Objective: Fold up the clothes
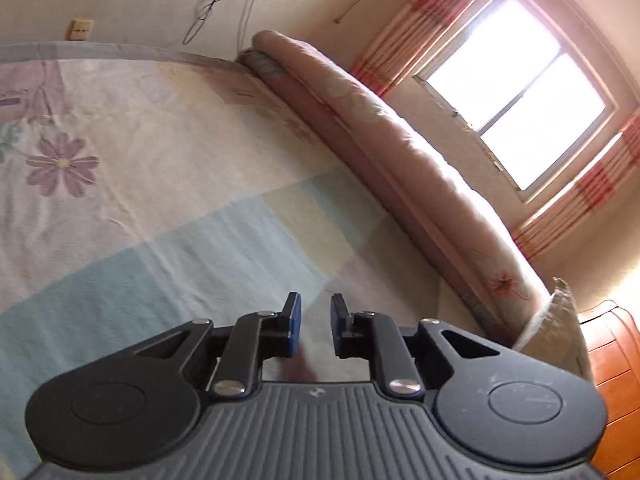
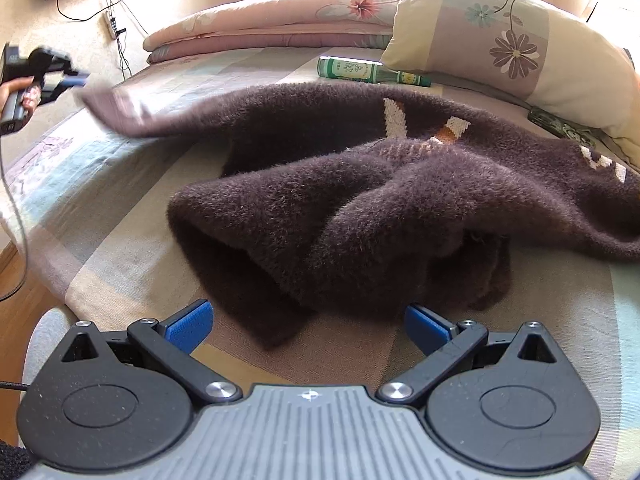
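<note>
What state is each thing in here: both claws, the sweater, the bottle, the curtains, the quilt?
Left claw: slightly open, nothing held.
Right claw: wide open, empty.
Brown sweater: crumpled, unfolded, its left corner raised off the bed.
Green bottle: lying on its side.
Curtains: drawn aside, window uncovered.
Quilt: folded.

The left gripper has its fingers a narrow gap apart, parallel, with nothing between the blue pads in its own view. It is raised and tilted gently downward, gripped by a hand. The right gripper has its fingers spread wide, angled down, empty.
</note>
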A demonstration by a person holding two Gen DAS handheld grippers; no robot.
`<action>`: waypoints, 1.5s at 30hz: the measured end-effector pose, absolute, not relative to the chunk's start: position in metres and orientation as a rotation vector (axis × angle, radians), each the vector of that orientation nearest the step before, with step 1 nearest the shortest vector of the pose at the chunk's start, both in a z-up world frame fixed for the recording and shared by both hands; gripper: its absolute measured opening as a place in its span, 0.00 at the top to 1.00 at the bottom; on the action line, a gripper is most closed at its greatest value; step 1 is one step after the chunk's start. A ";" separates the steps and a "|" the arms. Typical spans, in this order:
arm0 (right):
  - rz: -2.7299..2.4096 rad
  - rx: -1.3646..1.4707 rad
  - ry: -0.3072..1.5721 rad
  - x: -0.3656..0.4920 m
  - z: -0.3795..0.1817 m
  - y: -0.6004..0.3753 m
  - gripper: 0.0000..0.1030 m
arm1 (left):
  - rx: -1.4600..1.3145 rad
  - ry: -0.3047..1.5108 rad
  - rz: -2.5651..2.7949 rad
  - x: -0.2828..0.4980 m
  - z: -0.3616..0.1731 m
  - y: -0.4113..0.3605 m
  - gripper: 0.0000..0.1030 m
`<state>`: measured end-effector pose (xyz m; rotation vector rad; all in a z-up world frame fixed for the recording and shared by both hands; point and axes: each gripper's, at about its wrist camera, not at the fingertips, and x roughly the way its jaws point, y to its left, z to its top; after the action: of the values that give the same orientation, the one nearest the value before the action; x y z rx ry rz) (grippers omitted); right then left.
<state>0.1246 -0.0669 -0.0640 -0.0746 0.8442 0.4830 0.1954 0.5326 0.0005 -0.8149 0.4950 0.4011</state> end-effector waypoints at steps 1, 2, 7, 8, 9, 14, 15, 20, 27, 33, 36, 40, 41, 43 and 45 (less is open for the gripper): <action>0.487 -0.073 0.846 0.125 -0.065 -0.067 0.00 | -0.794 0.518 0.417 0.191 0.000 0.534 0.82; 0.491 -0.071 0.848 0.126 -0.066 -0.067 0.00 | -0.767 0.543 0.422 0.187 0.000 0.532 0.82; 0.513 -0.039 0.859 0.127 -0.068 -0.064 0.00 | -0.661 0.656 0.362 0.179 -0.003 0.500 0.66; 0.515 -0.042 0.858 0.125 -0.068 -0.064 0.00 | -0.634 0.683 0.330 0.181 -0.004 0.488 0.65; 0.518 -0.045 0.857 0.124 -0.068 -0.063 0.00 | -0.601 0.713 0.295 0.184 -0.006 0.473 0.65; 0.490 -0.041 0.840 0.115 -0.065 -0.074 0.00 | -0.488 0.842 0.111 0.201 -0.018 0.389 0.57; 0.482 -0.032 0.842 0.113 -0.065 -0.079 0.00 | -0.468 0.858 0.071 0.201 -0.020 0.372 0.54; 0.417 -0.010 0.856 0.110 -0.074 -0.105 0.00 | -0.369 0.930 -0.126 0.203 -0.027 0.284 0.52; 0.218 -0.162 0.854 0.126 -0.112 -0.135 0.00 | -0.175 0.978 -0.282 0.180 -0.028 0.182 0.40; 0.200 -0.077 0.889 0.137 -0.139 -0.155 0.00 | -0.068 0.962 -0.362 0.162 -0.024 0.126 0.32; 0.220 -0.085 0.906 0.139 -0.136 -0.156 0.00 | -0.069 0.981 -0.397 0.157 -0.033 0.104 0.30; 0.327 0.044 0.905 0.141 -0.125 -0.162 0.00 | -0.078 1.014 -0.413 0.157 -0.054 0.083 0.30; 0.354 0.071 0.901 0.141 -0.122 -0.161 0.00 | -0.064 1.011 -0.405 0.157 -0.059 0.079 0.31; 0.406 0.105 0.896 0.144 -0.119 -0.156 0.00 | -0.038 1.023 -0.399 0.160 -0.066 0.073 0.31; 0.448 0.108 0.906 0.153 -0.117 -0.148 0.00 | -0.040 1.049 -0.392 0.167 -0.073 0.072 0.31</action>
<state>0.1533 -0.1476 -0.1173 0.1077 0.9060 0.4485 0.1666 0.0716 -0.0728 -0.0403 1.0490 -0.3923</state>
